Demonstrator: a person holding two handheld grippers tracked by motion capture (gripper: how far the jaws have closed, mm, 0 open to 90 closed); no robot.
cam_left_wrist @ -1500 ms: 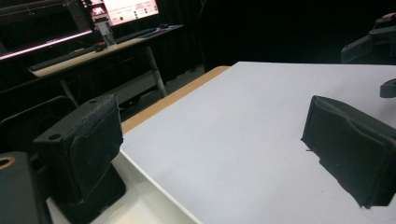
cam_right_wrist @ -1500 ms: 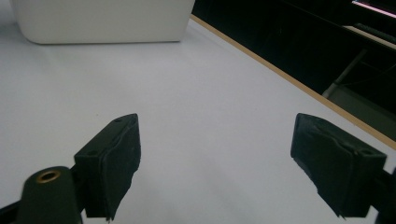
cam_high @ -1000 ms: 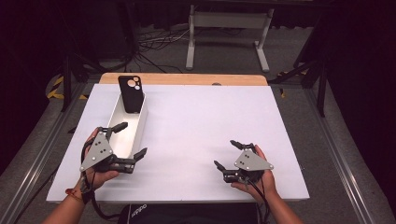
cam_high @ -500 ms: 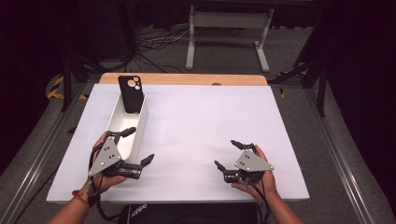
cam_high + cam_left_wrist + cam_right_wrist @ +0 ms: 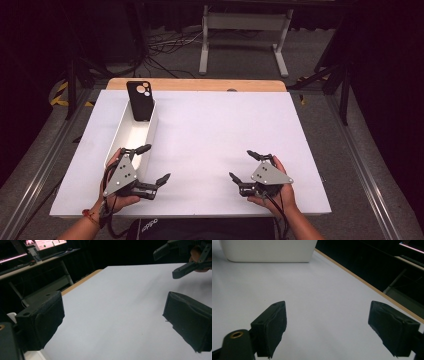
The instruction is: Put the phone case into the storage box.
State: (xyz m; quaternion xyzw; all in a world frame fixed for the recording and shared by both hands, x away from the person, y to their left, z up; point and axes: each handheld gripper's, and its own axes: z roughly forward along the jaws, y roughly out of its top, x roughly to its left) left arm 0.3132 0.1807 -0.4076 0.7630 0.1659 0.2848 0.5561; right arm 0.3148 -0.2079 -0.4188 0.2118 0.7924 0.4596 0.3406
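A long white bin (image 5: 126,136) lies along the left side of the white table (image 5: 225,125). A black phone (image 5: 139,101) stands upright in its far end, camera side facing me. My left gripper (image 5: 157,161) is held by a hand near the front edge, just right of the bin's near end. It is open with nothing between its fingers (image 5: 42,320). My right gripper (image 5: 240,164) is held at the front right, also open and empty. In the right gripper view the bin (image 5: 269,250) shows far off beyond the open fingers (image 5: 272,325). The left gripper view shows my right gripper (image 5: 185,257) at upper right.
A wooden strip (image 5: 200,84) borders the table's far edge. Beyond it stand a white metal frame (image 5: 242,35) and cables on the dark floor. Metal rails (image 5: 360,165) run along both sides of the table.
My left gripper has drifted toward the near edge and slightly right, away from the bin. The right gripper has stayed nearly still. Both stay open.
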